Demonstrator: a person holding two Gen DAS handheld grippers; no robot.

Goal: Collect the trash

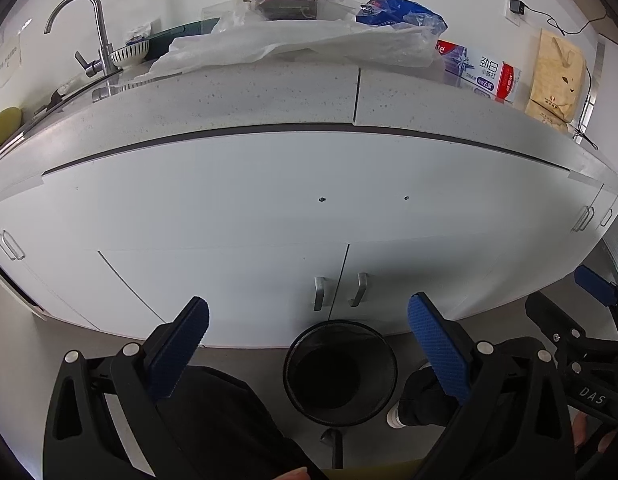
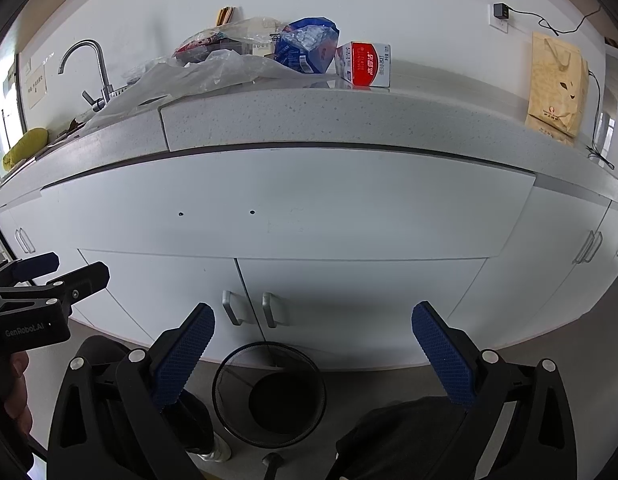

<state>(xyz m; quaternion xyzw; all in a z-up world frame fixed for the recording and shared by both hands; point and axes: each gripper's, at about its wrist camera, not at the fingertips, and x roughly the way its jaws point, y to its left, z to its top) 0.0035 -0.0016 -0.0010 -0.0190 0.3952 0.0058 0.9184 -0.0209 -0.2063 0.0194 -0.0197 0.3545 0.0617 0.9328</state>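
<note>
Left wrist view: the left gripper (image 1: 307,340) is held low before a white cabinet (image 1: 269,216), its blue-padded jaws set wide apart and nothing held between them; a black mesh wastebasket (image 1: 340,372) is seen on the floor beyond the fingers, close against the cabinet doors; on the far speckled countertop (image 1: 269,88) a crumpled clear plastic bag (image 1: 293,40) is spread across the middle, with a blue wrapper (image 1: 397,12) just behind its right end and a toothpaste box (image 1: 485,74) further right; a brown paper bag (image 1: 557,76) is stood at the far right, and a tap (image 1: 89,32) with a striped bowl (image 1: 129,52) beside it is seen at the far left; the right gripper (image 1: 581,300) is glimpsed at the right edge.

Right wrist view: the right gripper (image 2: 313,344) is likewise held low with its jaws wide apart and empty; the wastebasket (image 2: 269,394) is framed near the left finger, on the floor at the cabinet's foot; the plastic bag (image 2: 205,72) is seen left of centre on the countertop (image 2: 349,116), the blue wrapper (image 2: 309,42) and toothpaste box (image 2: 365,64) to its right, the paper bag (image 2: 557,84) well apart at the far right; the left gripper (image 2: 57,268) is seen at the left edge, its jaws apart.
</note>
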